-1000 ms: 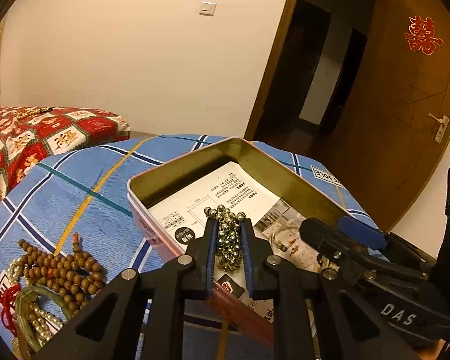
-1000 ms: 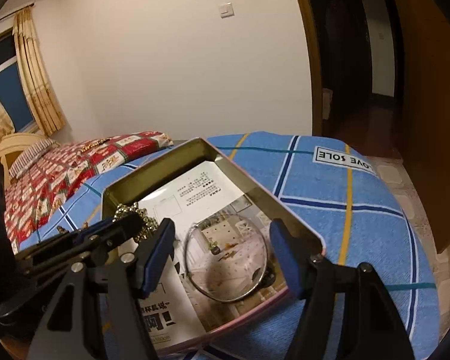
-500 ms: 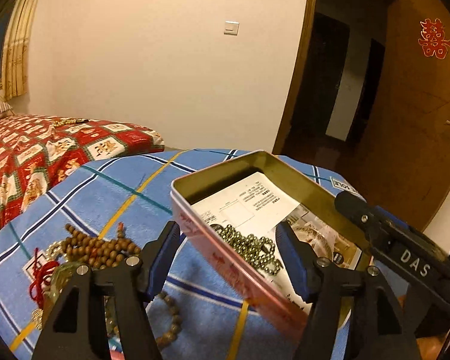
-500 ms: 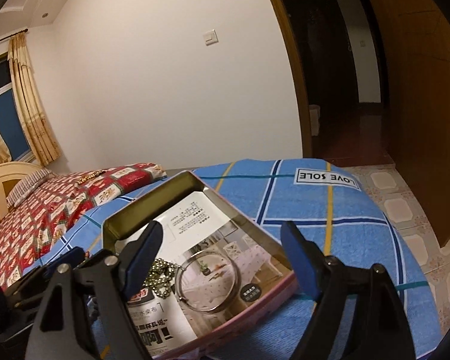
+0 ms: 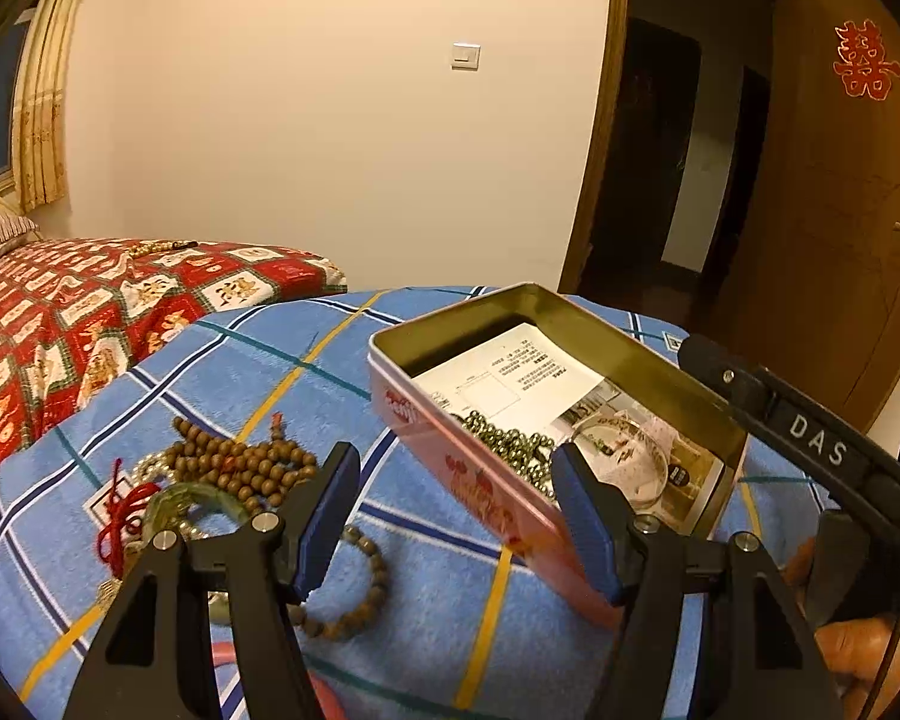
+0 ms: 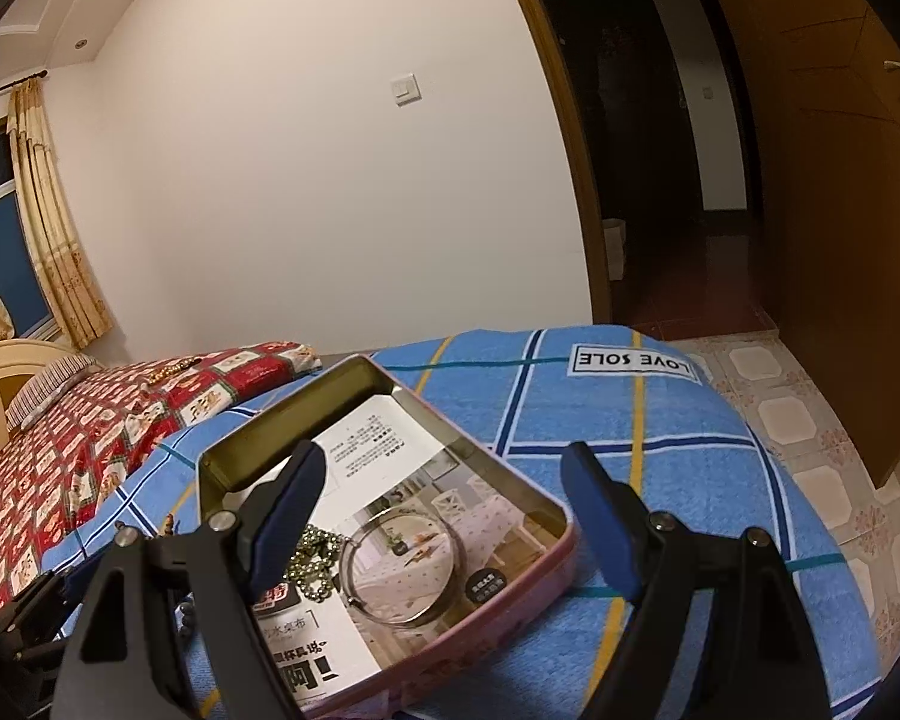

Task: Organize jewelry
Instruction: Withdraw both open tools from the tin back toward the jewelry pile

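A pink tin [image 5: 498, 492] with a gold inner wall lies open on the blue checked blanket [image 5: 258, 372], its long axis running from the near side of the bed toward the far right corner by the doorway; in the right wrist view the same tin [image 6: 384, 372] slants from lower right up to a far corner at the left. A printed leaflet [image 6: 384, 444] lines its bottom. On the leaflet lie a metal bead chain [image 5: 510, 444], bunched near the tin's near long wall, and just to its right a thin silver bangle [image 6: 405, 564], lying flat; the two look close, though I cannot tell whether they touch. Outside the tin, on the blanket toward its left edge, sits a heap of brown wooden beads [image 5: 240, 468], with a green bangle [image 5: 192, 501], a red cord [image 5: 117, 516] and a loose brown bead bracelet [image 5: 354, 594] close by. The left gripper [image 5: 453, 516] is released, its jaws wide apart over the tin's near wall and nothing between them. The right gripper [image 6: 441, 516] is also released, jaws spread above the tin, gripping nothing.
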`<act>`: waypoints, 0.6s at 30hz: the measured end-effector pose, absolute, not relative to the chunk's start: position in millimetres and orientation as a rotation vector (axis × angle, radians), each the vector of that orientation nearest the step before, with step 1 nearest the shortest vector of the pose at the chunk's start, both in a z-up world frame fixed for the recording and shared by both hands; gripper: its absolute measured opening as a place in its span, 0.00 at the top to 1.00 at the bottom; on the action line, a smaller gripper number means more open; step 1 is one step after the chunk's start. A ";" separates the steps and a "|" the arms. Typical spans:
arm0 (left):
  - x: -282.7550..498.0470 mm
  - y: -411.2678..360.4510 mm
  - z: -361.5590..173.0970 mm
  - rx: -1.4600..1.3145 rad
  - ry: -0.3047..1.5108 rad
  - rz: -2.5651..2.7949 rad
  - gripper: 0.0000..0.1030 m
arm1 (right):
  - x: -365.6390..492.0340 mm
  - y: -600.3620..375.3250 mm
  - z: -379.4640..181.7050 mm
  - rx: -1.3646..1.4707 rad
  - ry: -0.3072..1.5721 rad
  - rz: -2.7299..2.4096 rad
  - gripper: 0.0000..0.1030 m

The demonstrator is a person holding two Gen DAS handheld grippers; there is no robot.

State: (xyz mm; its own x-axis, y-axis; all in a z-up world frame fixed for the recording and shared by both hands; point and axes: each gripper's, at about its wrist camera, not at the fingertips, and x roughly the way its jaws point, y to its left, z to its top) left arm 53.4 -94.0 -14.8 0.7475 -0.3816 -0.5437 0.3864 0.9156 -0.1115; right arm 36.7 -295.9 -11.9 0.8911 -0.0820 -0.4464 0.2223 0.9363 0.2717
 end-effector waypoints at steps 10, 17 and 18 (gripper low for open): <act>41.6 -79.5 -14.8 0.016 0.595 -0.399 0.36 | 29.6 -282.9 -9.5 0.272 0.434 -0.172 0.19; 37.6 -72.1 -14.5 0.011 0.600 -0.391 0.36 | 24.2 -273.9 -8.7 0.249 0.434 -0.173 0.19; 37.2 -71.6 -14.4 0.011 0.601 -0.392 0.36 | 23.1 -272.1 -8.7 0.245 0.434 -0.172 0.19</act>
